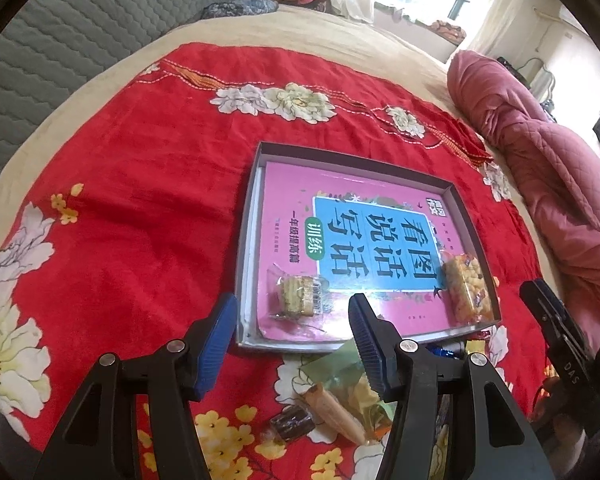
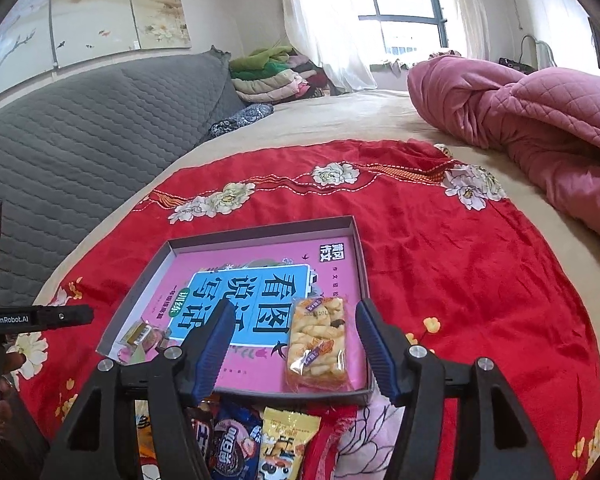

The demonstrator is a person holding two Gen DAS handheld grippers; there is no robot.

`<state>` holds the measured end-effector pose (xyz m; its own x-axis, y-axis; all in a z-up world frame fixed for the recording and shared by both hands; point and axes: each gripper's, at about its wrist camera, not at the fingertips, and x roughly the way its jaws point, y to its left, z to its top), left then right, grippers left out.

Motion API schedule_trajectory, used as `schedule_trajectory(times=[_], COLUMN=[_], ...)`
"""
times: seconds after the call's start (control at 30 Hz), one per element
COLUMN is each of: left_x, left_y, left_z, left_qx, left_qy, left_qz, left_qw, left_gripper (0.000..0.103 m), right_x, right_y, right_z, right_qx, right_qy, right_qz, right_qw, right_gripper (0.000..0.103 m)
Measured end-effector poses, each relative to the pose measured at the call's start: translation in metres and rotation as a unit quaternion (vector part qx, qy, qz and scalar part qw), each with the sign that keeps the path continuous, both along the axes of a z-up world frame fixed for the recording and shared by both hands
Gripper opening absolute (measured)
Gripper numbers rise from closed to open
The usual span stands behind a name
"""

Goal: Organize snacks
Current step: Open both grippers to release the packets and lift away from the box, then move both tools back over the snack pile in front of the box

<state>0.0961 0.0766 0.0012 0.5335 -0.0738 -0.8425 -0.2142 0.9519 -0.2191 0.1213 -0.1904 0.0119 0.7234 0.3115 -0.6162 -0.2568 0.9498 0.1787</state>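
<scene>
A shallow grey box (image 1: 466,216) lined with a pink book (image 1: 292,196) lies on a red floral cloth (image 1: 140,184) spread over a bed, with wide bare cloth to its left and far side. Inside the box, a green-and-yellow wrapped snack (image 1: 300,294) rests near the front left corner and a clear-wrapped rice cracker bar (image 2: 318,344) lies against the front right corner, close to the wall. The left hand-held gripper (image 1: 292,344) hovers at the box's near edge, jaws spread with nothing between them. The right hand-held gripper (image 2: 294,348) hangs over the front right corner, jaws apart on either side of the cracker bar without pressing it. A pink quilt (image 2: 520,120) bounds the cloth on the right; a grey quilted headboard (image 2: 80,128) rises on the left. Only the left wrist view shows a loose wafer roll (image 1: 336,412) and dark candy (image 1: 292,424) before the box; only the right wrist view shows printed packets (image 2: 256,440) heaped there.
</scene>
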Motion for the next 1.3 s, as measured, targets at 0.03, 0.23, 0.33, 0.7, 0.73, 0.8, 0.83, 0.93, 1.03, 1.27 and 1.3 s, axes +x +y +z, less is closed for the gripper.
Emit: schedule_trajectory(times=[0.03, 0.23, 0.33, 0.7, 0.73, 0.8, 0.83, 0.93, 1.03, 1.27, 1.3], left_x=[-0.002, -0.012, -0.016, -0.025, -0.026, -0.028, -0.029, -0.032, -0.035, -0.045, -0.046], left_y=[0.001, 0.005, 0.006, 0.010, 0.009, 0.008, 0.008, 0.006, 0.003, -0.008, -0.009], left_z=[0.002, 0.006, 0.006, 0.005, 0.005, 0.006, 0.006, 0.005, 0.002, -0.013, -0.016], left_qx=[0.000, 0.004, 0.005, 0.012, 0.013, 0.015, 0.015, 0.012, 0.013, 0.010, 0.009], left_qy=[-0.002, -0.006, -0.007, -0.008, -0.009, -0.010, -0.010, -0.010, -0.007, 0.015, 0.019], left_qz=[0.000, -0.003, -0.004, -0.012, -0.014, -0.017, -0.019, -0.025, -0.032, -0.053, -0.056], left_qw=[1.0000, 1.0000, 1.0000, 0.9998, 0.9998, 0.9997, 0.9997, 0.9996, 0.9994, 0.9984, 0.9982], left_gripper=[0.060, 0.060, 0.060, 0.060, 0.060, 0.060, 0.060, 0.060, 0.060, 0.060, 0.060], right_x=[-0.002, -0.015, -0.021, -0.045, -0.046, -0.049, -0.051, -0.057, -0.062, -0.069, -0.070], right_y=[-0.001, -0.005, -0.005, 0.000, 0.000, 0.000, -0.001, 0.001, 0.003, 0.010, 0.011], right_z=[0.001, 0.008, 0.011, 0.010, 0.010, 0.010, 0.009, 0.008, 0.006, -0.004, -0.005], right_qx=[0.000, -0.001, -0.006, -0.033, -0.033, -0.036, -0.035, -0.037, -0.039, -0.046, -0.045], right_qy=[0.000, -0.008, -0.015, -0.009, -0.009, -0.006, -0.005, 0.001, 0.008, 0.035, 0.040], right_qz=[-0.001, -0.014, -0.021, -0.008, -0.008, -0.009, -0.008, -0.004, 0.003, 0.019, 0.021], right_qw=[1.000, 1.000, 1.000, 0.999, 0.999, 0.999, 0.999, 0.999, 0.999, 0.998, 0.998], right_gripper=[0.062, 0.062, 0.062, 0.062, 0.062, 0.062, 0.062, 0.062, 0.062, 0.062, 0.062])
